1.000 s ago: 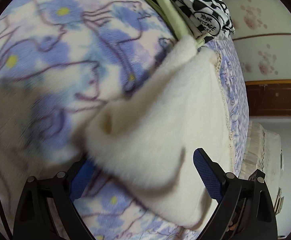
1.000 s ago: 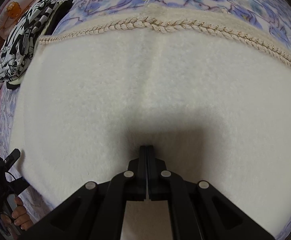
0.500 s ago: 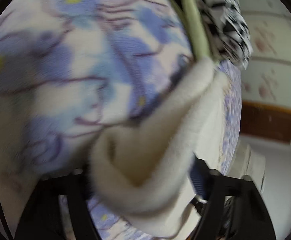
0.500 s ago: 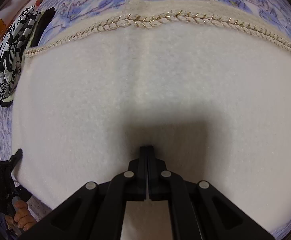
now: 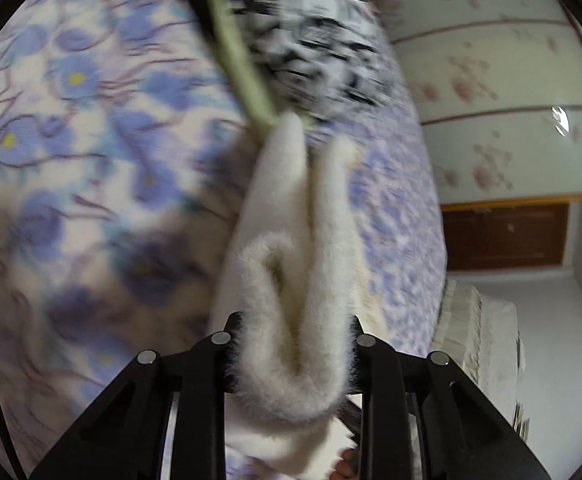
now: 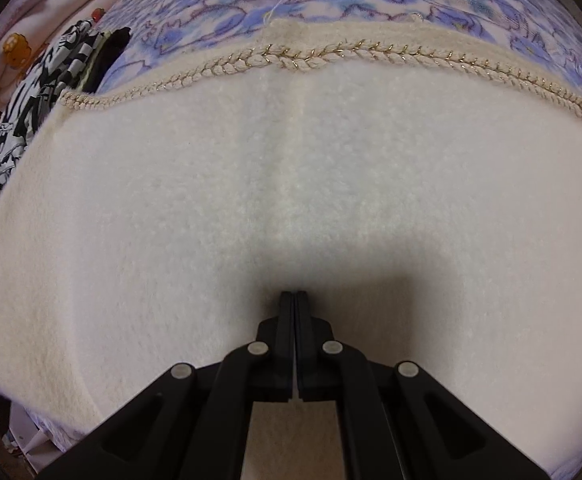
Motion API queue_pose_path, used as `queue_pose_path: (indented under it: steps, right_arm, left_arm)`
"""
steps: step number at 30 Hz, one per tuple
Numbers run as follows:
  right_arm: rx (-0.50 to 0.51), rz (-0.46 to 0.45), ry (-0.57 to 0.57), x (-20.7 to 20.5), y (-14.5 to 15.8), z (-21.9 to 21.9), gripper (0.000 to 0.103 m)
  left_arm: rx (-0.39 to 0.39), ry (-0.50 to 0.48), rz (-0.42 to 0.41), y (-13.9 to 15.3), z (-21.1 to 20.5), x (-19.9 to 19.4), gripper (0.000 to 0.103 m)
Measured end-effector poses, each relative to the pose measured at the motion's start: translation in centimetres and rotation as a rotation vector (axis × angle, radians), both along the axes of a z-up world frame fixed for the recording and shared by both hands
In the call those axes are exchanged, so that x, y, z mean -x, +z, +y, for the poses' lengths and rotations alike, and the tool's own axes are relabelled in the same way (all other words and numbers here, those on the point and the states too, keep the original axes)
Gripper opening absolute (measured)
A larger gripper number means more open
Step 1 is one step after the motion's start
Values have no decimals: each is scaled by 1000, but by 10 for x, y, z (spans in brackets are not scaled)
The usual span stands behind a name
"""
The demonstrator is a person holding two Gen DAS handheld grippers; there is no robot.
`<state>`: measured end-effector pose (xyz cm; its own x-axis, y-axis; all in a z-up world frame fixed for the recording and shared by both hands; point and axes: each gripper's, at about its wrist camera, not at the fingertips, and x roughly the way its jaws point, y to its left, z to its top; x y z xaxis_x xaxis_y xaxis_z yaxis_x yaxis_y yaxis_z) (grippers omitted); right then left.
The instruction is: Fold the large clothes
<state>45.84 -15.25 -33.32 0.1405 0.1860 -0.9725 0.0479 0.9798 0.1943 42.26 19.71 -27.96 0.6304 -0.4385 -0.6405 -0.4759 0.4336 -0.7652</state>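
Observation:
A cream fleece garment (image 6: 291,184) lies spread on a blue floral bedspread (image 6: 331,4), with a braided gold-flecked trim (image 6: 323,58) along its far edge. My right gripper (image 6: 294,300) is shut, its tips resting on the fleece with nothing visibly held between them. In the left wrist view, my left gripper (image 5: 291,344) is shut on a bunched fold of the cream garment (image 5: 287,288), lifted off the bedspread (image 5: 91,140). The fleece hides its fingertips.
A black-and-white patterned garment (image 5: 311,28) with a green edge lies at the far end of the bed; it also shows at the left in the right wrist view (image 6: 31,112). Cartoon pillows (image 6: 19,48) lie beyond. A wall panel (image 5: 511,100) and wooden cabinet (image 5: 503,236) stand past the bed.
My left gripper has closed on the fleece edge, bunching it into a fold and lifting it. My right gripper has stayed shut on the fleece, the view shifting slightly.

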Motion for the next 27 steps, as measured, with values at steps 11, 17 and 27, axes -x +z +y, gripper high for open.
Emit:
queue_pose_path:
  steps: [11,17,27]
  right_arm:
    - [-228,-11,79,10,11,-42,0]
    - [-260,-54,67,18,31,-99,0]
    - [-197,-148,-176,75,66,-310,0]
  left_arm:
    - [-130,-127,-206,98,-155,16,22]
    - [-147,-225,-214,107,-250,38,22]
    - [-251,-541,-95,60,-414,56,23]
